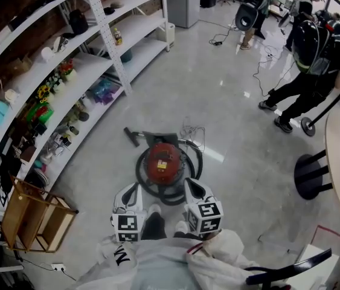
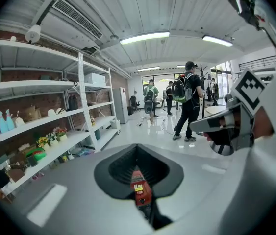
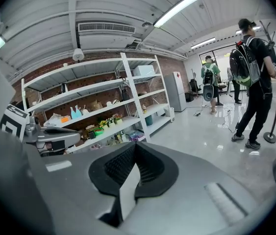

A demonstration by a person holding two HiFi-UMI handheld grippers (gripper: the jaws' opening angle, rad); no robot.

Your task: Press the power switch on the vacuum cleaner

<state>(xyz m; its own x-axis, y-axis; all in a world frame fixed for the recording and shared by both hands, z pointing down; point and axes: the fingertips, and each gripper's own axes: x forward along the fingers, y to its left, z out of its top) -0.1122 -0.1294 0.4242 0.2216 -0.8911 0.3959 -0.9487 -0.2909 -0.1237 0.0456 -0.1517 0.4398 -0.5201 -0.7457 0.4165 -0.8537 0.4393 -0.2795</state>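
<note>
Fingers clenched shut and empty on left gripper and right gripper alike. Hung side by side, pointed toward round red canister vacuum cleaner, ringed by coiled black hose, on glossy grey floor just ahead.

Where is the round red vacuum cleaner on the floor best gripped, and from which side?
Probably on its top, from straight above: the round red vacuum cleaner stands upright and a black hose coils around its sides, blocking them. A handle cannot be made out.
</note>
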